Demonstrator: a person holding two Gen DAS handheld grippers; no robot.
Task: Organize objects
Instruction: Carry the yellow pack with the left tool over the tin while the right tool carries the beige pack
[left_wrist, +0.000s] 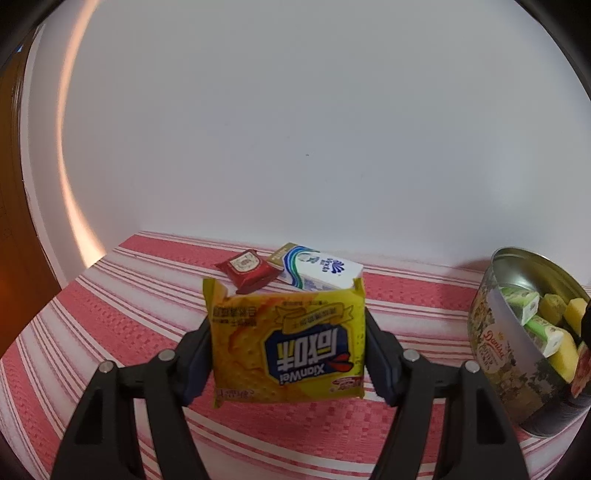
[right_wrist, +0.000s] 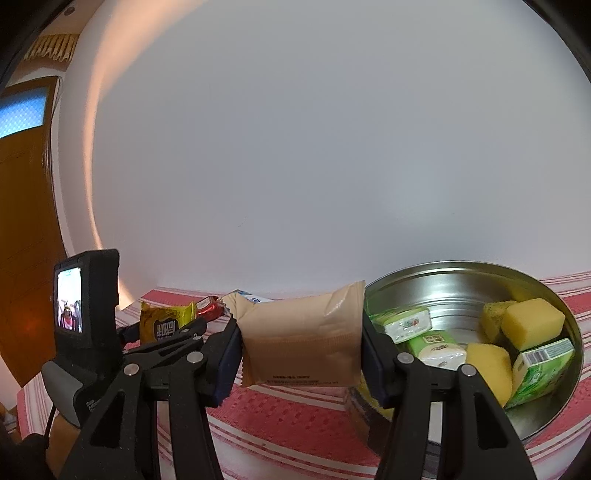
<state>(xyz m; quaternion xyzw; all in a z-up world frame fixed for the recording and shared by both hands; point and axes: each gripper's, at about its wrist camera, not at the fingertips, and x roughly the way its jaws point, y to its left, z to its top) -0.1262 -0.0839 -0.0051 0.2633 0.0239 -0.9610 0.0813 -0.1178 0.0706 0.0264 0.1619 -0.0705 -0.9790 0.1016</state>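
1. Claw first: the right claw (right_wrist: 300, 345) is clamped on a tan snack packet (right_wrist: 301, 338), its jaws pressing the packet's two short sides, and it hangs just beside the near-left rim of the round metal tin (right_wrist: 461, 267). The left claw (left_wrist: 288, 341) is likewise closed on a yellow cracker packet (left_wrist: 288, 341), lifted off the striped cloth of the tabletop (left_wrist: 147, 295), with the tin (left_wrist: 491, 325) off at the tabletop's right edge.
2. The tin is the largest thing and seemingly the goal. It already holds green tissue packs (right_wrist: 404, 323) and yellow sponge blocks (right_wrist: 533, 321), so free floor is left mainly at its back and left.
3. The step in hand looks like dropping the tan packet in. To do it well, the right claw should carry the packet clear over the rim, toward the bare metal at the back left, and let go low, so the light wrapper does not bounce off the tissue packs.
4. The yellow packet should wait until the right claw is out, since both claws crowd the same side of the tin.
5. A white and blue pack (left_wrist: 321, 269) and a small red sachet (left_wrist: 251, 271) lie touching near the tabletop's far edge, apparently not yet sorted.
6. The packets are soft, and a tight squeeze may crush the biscuits inside.
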